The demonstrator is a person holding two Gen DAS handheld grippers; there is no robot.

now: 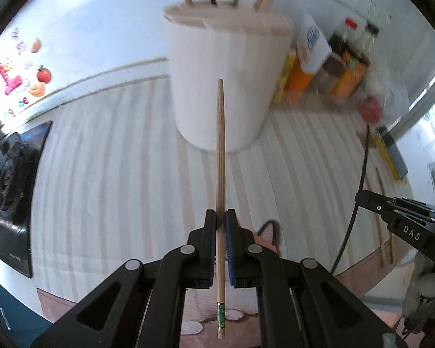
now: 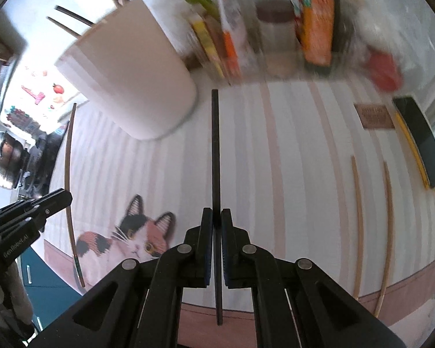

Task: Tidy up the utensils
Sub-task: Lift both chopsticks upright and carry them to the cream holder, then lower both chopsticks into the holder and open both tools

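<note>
My left gripper (image 1: 220,217) is shut on a wooden chopstick (image 1: 220,150) with a green band near its end; it points at the white utensil holder (image 1: 223,87), which has several chopsticks standing in it. My right gripper (image 2: 216,216) is shut on a black chopstick (image 2: 215,150), pointing just right of the white holder (image 2: 127,72). The left gripper (image 2: 58,200) with its wooden chopstick (image 2: 68,168) shows at the left of the right wrist view. Two wooden chopsticks (image 2: 358,217) lie on the striped cloth at the right.
A striped cloth (image 2: 290,159) with a cat picture (image 2: 130,237) covers the table. Boxes and spice jars (image 2: 275,34) stand along the back. A black and yellow flat item (image 2: 420,142) lies at the right edge. A stove (image 1: 8,188) is at the left.
</note>
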